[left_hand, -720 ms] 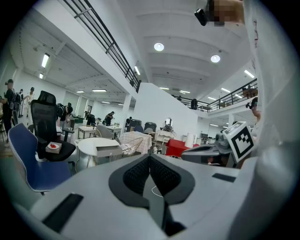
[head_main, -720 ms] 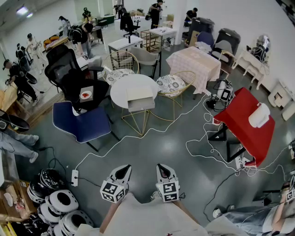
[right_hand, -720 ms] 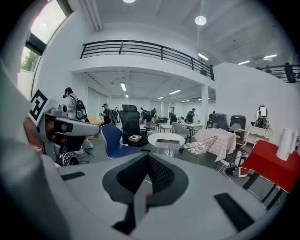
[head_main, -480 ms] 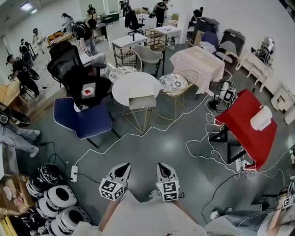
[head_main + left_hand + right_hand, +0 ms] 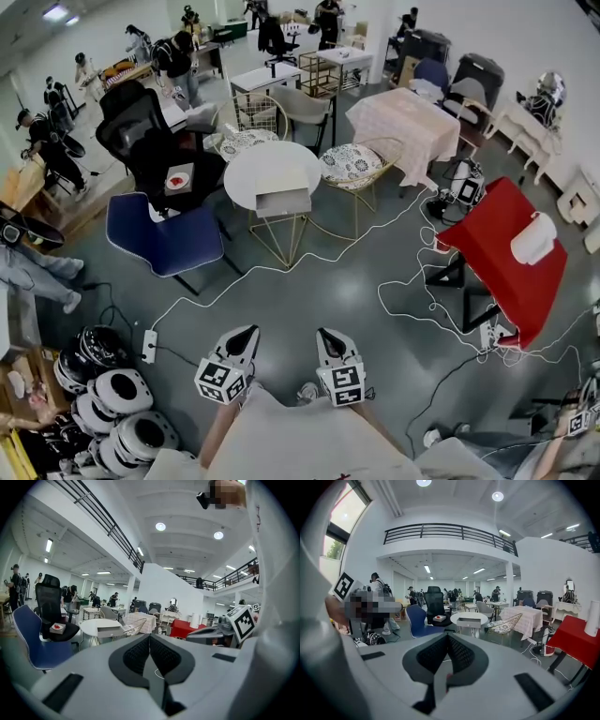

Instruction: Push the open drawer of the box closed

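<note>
A grey box with its drawer pulled out toward me stands at the near edge of a round white table, far across the floor. The left gripper view shows the box small in the distance, and so does the right gripper view, where the box sits on the same table. My left gripper and right gripper hover side by side low in the head view, well short of the table. Both are shut with nothing between the pads.
A blue chair and a black office chair stand left of the table, wire chairs with patterned cushions behind it. White cable snakes over the floor. A red table stands right, helmets lower left. People work at the back.
The head view has drifted a little, so the table sits slightly higher. Both grippers stay shut and close to my body. People at the back have shifted.
</note>
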{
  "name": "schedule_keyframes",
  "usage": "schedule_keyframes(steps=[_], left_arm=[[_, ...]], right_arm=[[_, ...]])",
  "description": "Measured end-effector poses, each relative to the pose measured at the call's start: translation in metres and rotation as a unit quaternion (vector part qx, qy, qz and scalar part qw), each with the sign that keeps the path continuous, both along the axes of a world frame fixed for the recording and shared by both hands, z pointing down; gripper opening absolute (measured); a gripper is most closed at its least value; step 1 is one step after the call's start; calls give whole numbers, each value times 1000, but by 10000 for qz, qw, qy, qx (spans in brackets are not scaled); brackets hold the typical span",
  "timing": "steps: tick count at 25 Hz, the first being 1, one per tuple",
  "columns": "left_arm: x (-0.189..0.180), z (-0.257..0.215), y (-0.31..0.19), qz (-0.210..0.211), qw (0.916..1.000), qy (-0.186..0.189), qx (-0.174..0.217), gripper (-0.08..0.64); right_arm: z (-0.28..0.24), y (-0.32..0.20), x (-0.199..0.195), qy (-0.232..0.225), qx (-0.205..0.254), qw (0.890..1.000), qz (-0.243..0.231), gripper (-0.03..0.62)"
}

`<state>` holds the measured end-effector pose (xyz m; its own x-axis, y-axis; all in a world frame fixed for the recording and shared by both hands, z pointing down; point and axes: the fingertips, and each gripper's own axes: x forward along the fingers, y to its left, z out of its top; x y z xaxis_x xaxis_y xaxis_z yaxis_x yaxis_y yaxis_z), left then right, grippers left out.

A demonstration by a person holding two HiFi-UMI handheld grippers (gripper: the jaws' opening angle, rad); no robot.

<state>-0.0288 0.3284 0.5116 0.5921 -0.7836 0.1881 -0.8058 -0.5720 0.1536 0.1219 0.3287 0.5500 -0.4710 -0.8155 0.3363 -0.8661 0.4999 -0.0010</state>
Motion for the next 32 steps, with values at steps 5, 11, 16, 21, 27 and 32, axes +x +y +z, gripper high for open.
schedule_keyframes(steps=[5, 11, 16, 21, 27, 32], left_arm=[[13, 9, 3, -114, 9997, 104, -194, 12], [14, 19, 7, -226, 9995, 0, -241, 12], [17, 14, 4, -34, 9997, 232, -102, 12], [15, 12, -14, 129, 9999, -79, 64, 12], [11, 12, -52, 344, 9977, -395, 421, 12], [-9, 14, -104, 386, 9982, -254, 381, 12]], right_arm=[[1, 8, 16, -139, 8, 9998, -120, 15], [7, 10, 10, -172, -48, 9992, -367, 15], [6, 2, 7, -208, -11, 9985, -512, 15], [9, -16, 2, -189, -2, 9985, -516, 15], [14, -58, -12, -94, -23, 9986, -524, 15], [16, -105, -37, -30, -60, 9987, -497, 15]])
